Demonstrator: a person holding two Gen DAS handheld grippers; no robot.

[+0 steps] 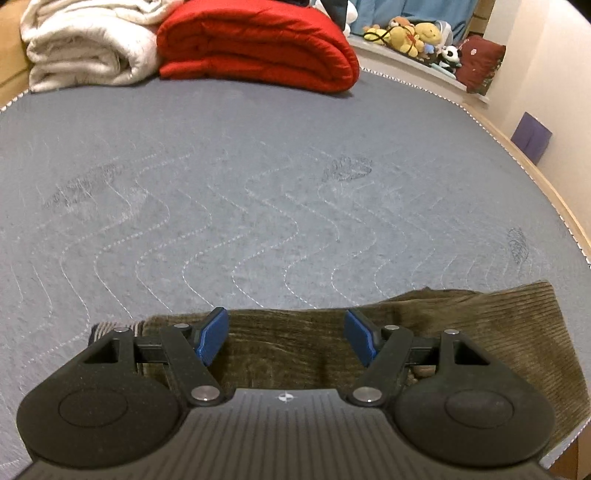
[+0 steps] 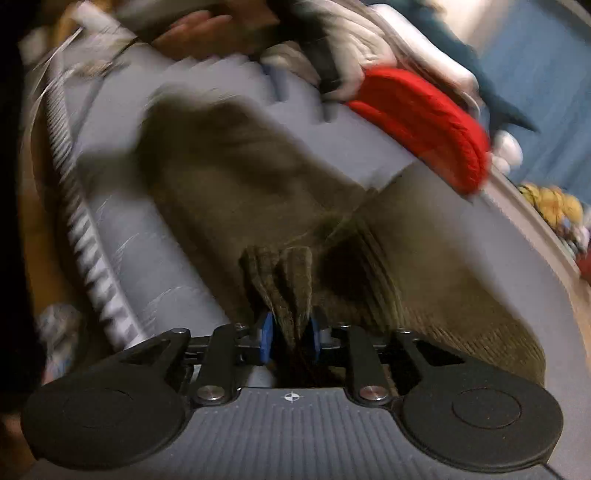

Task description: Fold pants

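Brown corduroy pants (image 1: pixel 461 314) lie on the grey quilted bed cover (image 1: pixel 258 184), at the near edge of the left wrist view. My left gripper (image 1: pixel 286 325) hovers over them, its blue pads (image 1: pixel 212 336) wide apart with nothing pinched. The right wrist view is blurred by motion. There my right gripper (image 2: pixel 290 332) is shut on a bunched fold of the pants (image 2: pixel 291 273), and the rest of the cloth (image 2: pixel 229 177) spreads away over the cover, one leg to the left and one to the right.
A folded red quilt (image 1: pixel 258 44) and a white blanket (image 1: pixel 85 48) sit at the far end of the bed. Stuffed toys (image 1: pixel 413 33) line a ledge at the back right. The bed's wooden edge (image 1: pixel 535 177) curves down the right. A person's hand (image 2: pixel 199 29) shows at top.
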